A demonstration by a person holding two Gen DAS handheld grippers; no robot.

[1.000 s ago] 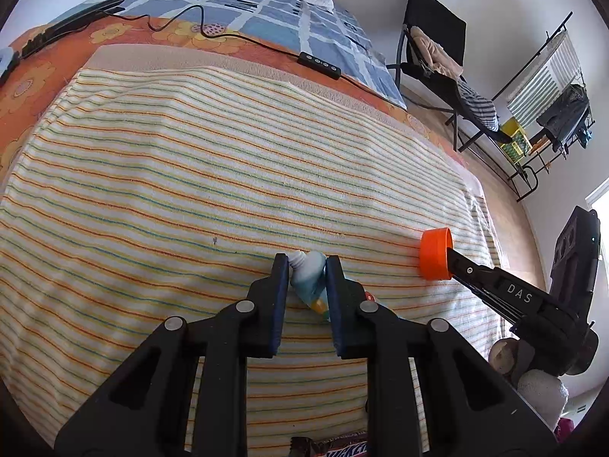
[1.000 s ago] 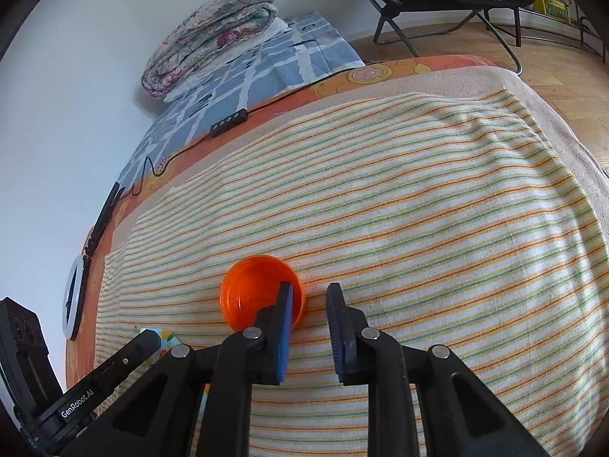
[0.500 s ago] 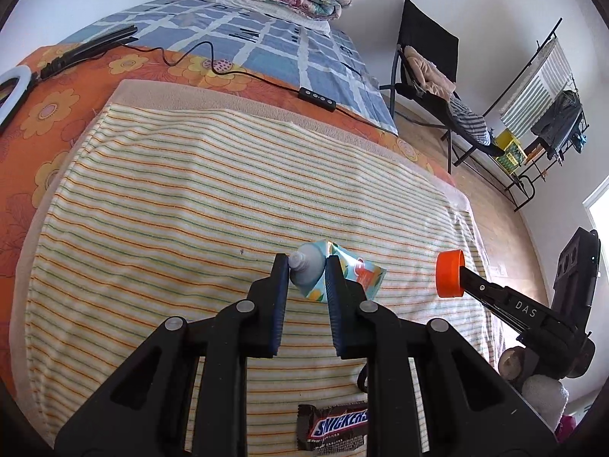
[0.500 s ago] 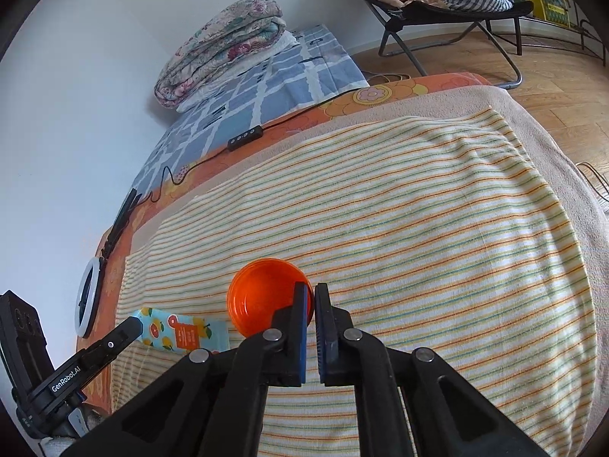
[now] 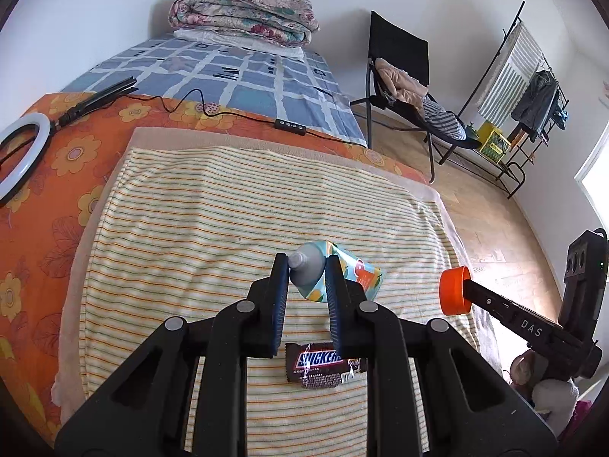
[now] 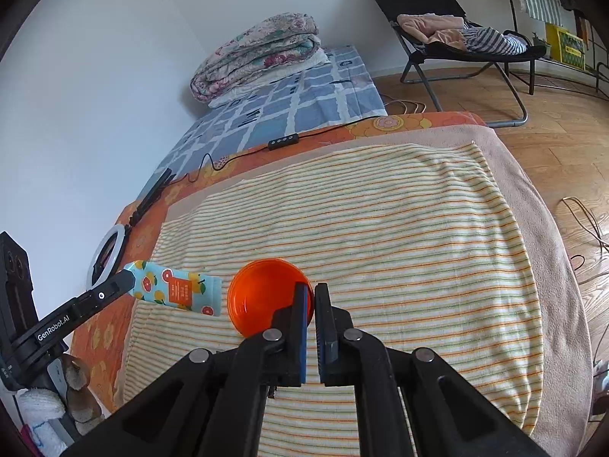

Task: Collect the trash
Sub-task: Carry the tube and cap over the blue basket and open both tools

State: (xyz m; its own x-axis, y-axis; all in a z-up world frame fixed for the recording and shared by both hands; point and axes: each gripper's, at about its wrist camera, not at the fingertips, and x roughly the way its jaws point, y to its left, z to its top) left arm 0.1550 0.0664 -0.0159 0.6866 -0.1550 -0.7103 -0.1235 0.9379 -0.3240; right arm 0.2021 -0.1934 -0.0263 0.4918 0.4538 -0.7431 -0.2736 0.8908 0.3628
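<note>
My left gripper is shut on the capped end of a blue tube with a citrus print and holds it above the striped towel. The tube also shows in the right wrist view. My right gripper is shut on the rim of an orange lid and holds it off the towel; the lid also shows in the left wrist view. A Snickers wrapper lies on the towel under the left gripper.
The towel lies on an orange floral sheet. A ring light, a black cable with remote, a folded quilt, a black chair and a clothes rack are around. Wooden floor lies to the right.
Both grippers have lifted their objects up off the towel and pulled back. The right jaws closed on the lid's rim. The Snickers wrapper has come into view below.
</note>
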